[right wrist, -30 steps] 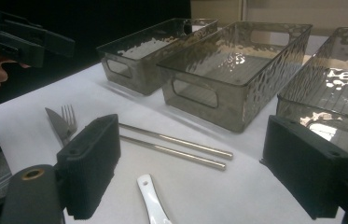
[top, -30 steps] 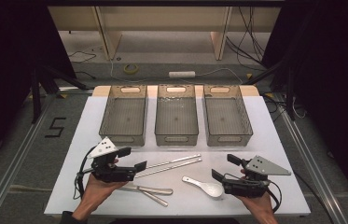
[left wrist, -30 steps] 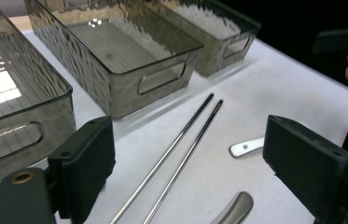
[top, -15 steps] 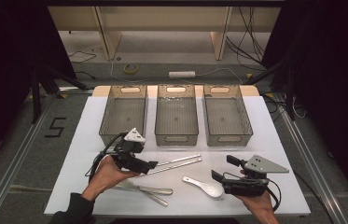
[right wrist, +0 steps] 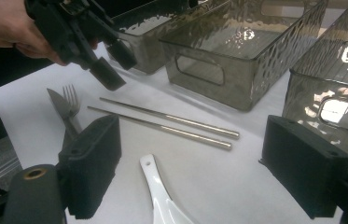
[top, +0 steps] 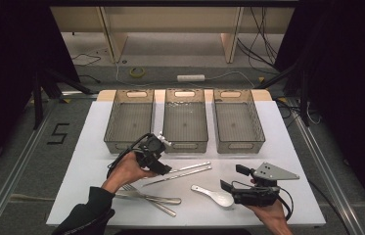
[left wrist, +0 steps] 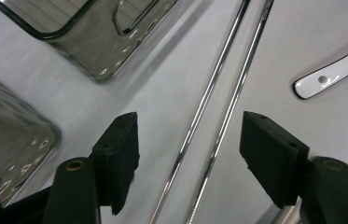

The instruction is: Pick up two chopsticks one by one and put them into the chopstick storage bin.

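Both tools are black. The left hand-held gripper [top: 163,167] has blocky, matte pads [left wrist: 118,158], a brass-coloured screw behind each, and a looping black cable. The right hand-held gripper [top: 231,179] carries a grey three-cornered plate [top: 273,172] on top. The left arm wears a dark sleeve [top: 88,211].

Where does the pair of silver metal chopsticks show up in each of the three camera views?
High view: the pair of silver metal chopsticks lies mid-table, just right of the left gripper.
Left gripper view: chopsticks run up the middle, between the open jaws, not touched.
Right gripper view: chopsticks lie across the centre, beyond the jaws.
Shared landmark: the white ceramic spoon, beside them in every view.
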`<state>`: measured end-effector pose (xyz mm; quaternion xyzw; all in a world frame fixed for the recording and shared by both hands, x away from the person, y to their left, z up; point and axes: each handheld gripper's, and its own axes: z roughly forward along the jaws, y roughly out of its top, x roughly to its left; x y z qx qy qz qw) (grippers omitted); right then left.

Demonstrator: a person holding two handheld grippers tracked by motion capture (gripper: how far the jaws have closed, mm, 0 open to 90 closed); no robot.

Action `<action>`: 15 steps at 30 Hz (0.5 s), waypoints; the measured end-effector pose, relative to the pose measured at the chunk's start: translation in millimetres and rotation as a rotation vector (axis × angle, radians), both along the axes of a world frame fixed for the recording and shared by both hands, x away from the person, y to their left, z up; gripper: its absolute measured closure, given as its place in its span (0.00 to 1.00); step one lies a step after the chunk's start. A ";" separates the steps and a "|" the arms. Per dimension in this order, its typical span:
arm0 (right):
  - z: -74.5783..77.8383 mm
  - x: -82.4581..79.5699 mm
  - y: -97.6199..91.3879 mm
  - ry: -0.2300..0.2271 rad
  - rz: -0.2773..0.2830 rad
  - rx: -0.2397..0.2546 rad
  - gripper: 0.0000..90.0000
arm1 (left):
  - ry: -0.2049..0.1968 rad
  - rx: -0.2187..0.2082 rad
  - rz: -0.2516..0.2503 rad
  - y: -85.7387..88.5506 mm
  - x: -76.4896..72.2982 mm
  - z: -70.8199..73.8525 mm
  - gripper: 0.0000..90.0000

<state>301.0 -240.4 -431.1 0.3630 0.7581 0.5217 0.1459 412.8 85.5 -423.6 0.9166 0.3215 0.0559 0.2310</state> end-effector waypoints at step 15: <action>-2.7 0.8 3.2 0.024 0.011 -0.015 0.23 | 0.044 0.070 -0.066 -18.4 14.8 -17.9 0.63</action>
